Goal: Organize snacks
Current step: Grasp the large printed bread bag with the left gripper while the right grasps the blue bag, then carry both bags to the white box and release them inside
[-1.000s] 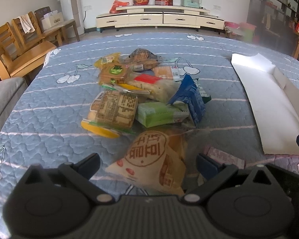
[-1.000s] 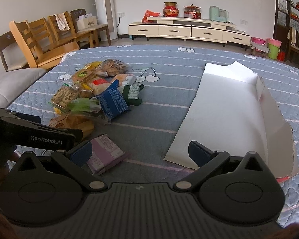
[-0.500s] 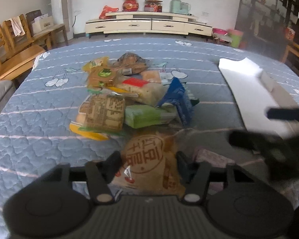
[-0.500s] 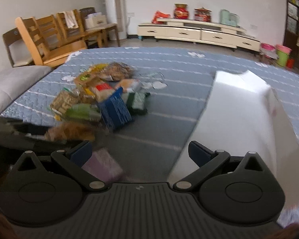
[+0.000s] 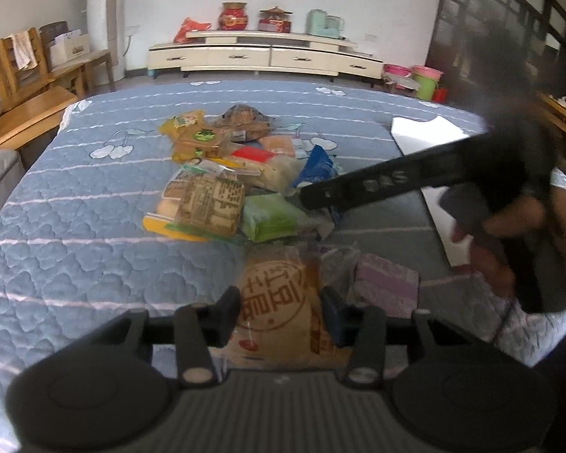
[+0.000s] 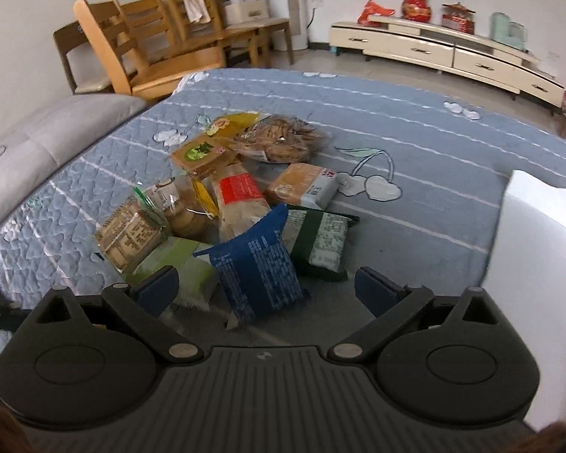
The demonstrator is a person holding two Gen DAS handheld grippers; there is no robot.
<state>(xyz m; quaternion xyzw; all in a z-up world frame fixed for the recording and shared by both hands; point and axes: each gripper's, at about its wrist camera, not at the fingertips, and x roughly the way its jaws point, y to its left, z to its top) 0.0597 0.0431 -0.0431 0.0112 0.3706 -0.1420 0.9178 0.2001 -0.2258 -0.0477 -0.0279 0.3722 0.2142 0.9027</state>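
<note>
Left wrist view | left gripper [image 5: 279, 313] fingers closing on soft, crinkly orange snack bag [image 5: 277, 302]; grab middle | right gripper [image 6: 266, 288] fingers wide open, empty.

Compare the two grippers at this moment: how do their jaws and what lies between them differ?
The left gripper has its jaws closing on the brown snack bag, which sits between the fingers; the right gripper stands wide open with nothing gripped. The left one works at the near edge of the pile, by the purple packet; the right one faces the blue bag, whose near end lies between its fingers, untouched. Both point down at the quilt.
</note>
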